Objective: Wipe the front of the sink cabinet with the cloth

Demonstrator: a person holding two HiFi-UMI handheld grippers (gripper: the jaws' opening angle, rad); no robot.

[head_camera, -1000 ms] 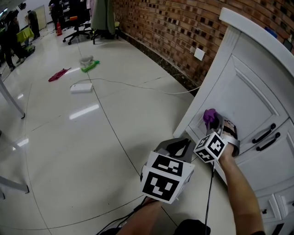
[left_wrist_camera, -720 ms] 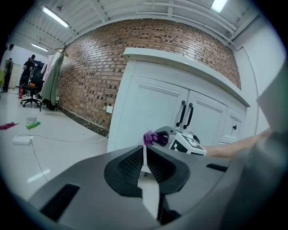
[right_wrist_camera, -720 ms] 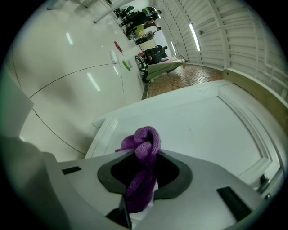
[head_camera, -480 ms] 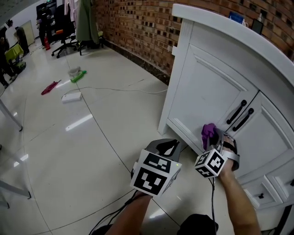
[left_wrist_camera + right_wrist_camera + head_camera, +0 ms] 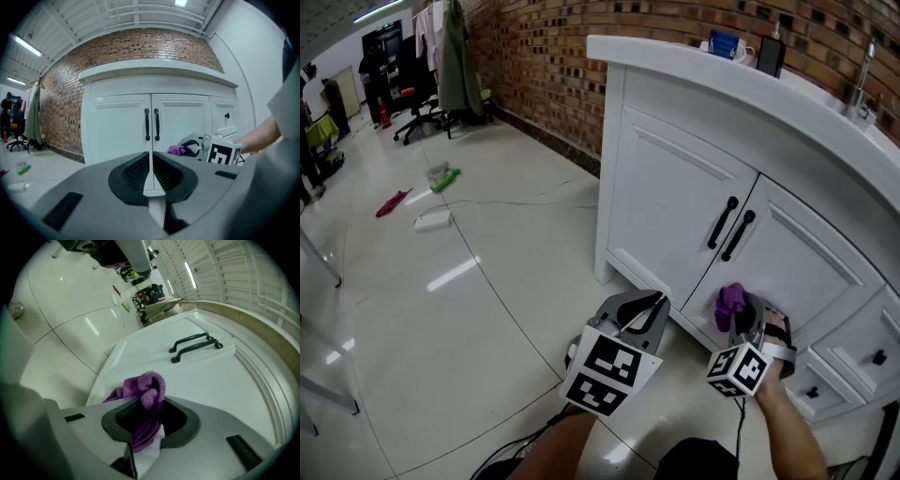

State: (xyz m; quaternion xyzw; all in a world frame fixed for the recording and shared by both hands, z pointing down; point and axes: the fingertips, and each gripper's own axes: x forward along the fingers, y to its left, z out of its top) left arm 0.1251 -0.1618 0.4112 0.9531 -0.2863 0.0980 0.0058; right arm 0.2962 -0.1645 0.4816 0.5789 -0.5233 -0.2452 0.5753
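Observation:
The white sink cabinet (image 5: 666, 202) has two doors with black handles (image 5: 732, 227). A bunched purple cloth (image 5: 729, 304) is in my right gripper (image 5: 739, 317), which is shut on it and holds it against the lower part of the right-hand door. In the right gripper view the cloth (image 5: 149, 389) bulges out of the right gripper (image 5: 146, 423) in front of the door panel (image 5: 220, 380). My left gripper (image 5: 649, 305) hangs shut and empty above the floor, left of the cloth and short of the cabinet. In its own view the left gripper (image 5: 151, 165) faces the cabinet (image 5: 119, 129).
A drawer with a black knob (image 5: 878, 357) sits right of the doors. On the counter stand a blue cup (image 5: 727, 44), a dark bottle (image 5: 769, 56) and a faucet (image 5: 861, 84). On the glossy floor lie a white power strip (image 5: 432, 220), a cable, and green and red items. Office chairs stand far left.
My right gripper has slid the purple cloth to the right along the cabinet's lower front, from the left door to the right door. The left gripper followed, still shut.

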